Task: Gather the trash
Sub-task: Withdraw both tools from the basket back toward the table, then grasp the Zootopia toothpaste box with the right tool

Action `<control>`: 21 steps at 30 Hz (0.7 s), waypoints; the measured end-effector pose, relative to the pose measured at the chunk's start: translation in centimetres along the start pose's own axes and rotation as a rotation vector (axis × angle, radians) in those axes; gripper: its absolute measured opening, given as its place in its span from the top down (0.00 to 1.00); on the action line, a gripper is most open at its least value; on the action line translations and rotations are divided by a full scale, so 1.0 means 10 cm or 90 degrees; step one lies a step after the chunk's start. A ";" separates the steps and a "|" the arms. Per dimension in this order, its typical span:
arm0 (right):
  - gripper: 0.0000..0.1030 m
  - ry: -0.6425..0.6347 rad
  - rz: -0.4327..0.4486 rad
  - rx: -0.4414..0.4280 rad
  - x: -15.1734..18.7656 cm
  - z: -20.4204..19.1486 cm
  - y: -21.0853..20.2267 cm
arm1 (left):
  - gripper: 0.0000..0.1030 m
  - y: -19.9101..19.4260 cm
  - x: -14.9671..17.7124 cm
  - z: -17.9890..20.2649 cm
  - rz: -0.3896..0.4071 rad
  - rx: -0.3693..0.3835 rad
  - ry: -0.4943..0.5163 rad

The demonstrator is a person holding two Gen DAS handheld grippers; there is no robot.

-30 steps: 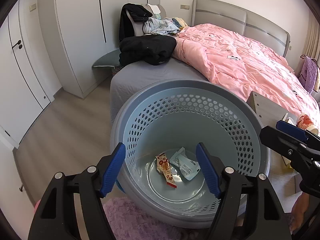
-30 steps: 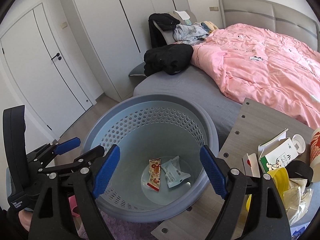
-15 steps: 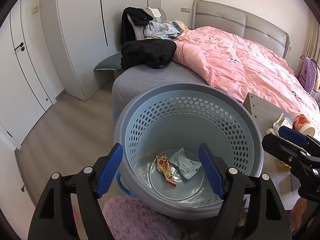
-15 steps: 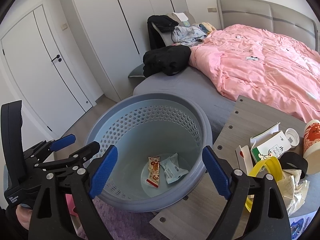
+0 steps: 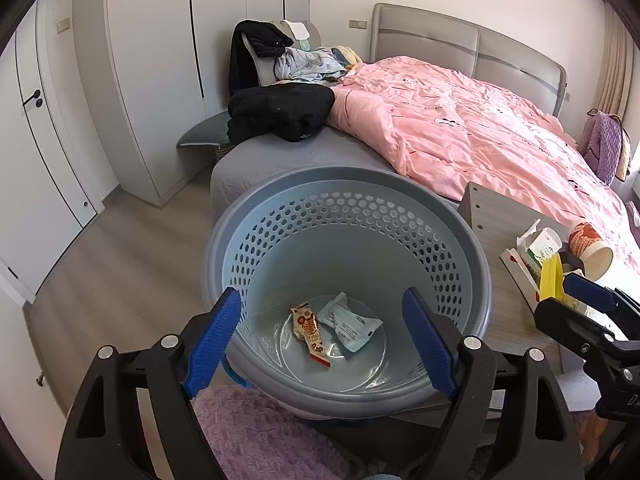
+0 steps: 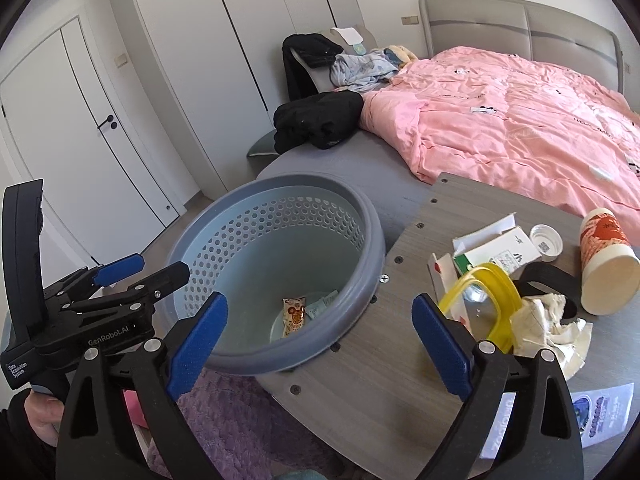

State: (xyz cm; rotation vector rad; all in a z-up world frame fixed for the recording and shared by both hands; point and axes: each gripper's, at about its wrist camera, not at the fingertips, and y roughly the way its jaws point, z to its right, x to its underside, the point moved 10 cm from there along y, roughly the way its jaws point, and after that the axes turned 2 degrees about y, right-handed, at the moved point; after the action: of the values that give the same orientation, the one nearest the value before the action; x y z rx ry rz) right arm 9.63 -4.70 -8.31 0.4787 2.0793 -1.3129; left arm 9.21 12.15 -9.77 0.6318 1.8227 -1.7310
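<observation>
- basket: holds snack packet and white wrapper
- counter: carton, cup
- left gripper, right gripper: jaws spread, empty

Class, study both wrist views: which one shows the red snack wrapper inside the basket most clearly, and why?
The left wrist view. It looks straight down into the basket, so the whole red snack wrapper lies in plain sight on the bottom. In the right wrist view the wrapper appears smaller and at a slant, with the basket's near rim crowding it.
</observation>
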 end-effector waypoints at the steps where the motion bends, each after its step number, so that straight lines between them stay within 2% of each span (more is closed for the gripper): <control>1: 0.10 0.001 0.001 0.006 0.03 0.06 -0.05 | 0.22 -0.01 0.01 0.03 0.000 0.003 0.002; 11: 0.06 0.002 0.000 0.090 0.32 1.00 -0.66 | 0.21 -0.11 0.12 0.54 -0.010 0.040 0.026; 16: 0.06 -0.017 -0.028 0.079 0.44 1.37 -0.80 | 0.21 -0.18 0.15 0.76 -0.005 0.041 0.041; 21: 0.06 -0.071 -0.065 0.037 0.52 1.49 -0.80 | 0.21 -0.22 0.16 0.95 -0.010 0.028 0.061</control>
State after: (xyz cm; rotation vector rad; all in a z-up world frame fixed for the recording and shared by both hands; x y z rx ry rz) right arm 5.62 -21.74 -11.05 0.3211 2.0008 -1.4294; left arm 7.19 2.53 -9.40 0.7316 1.8618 -1.7835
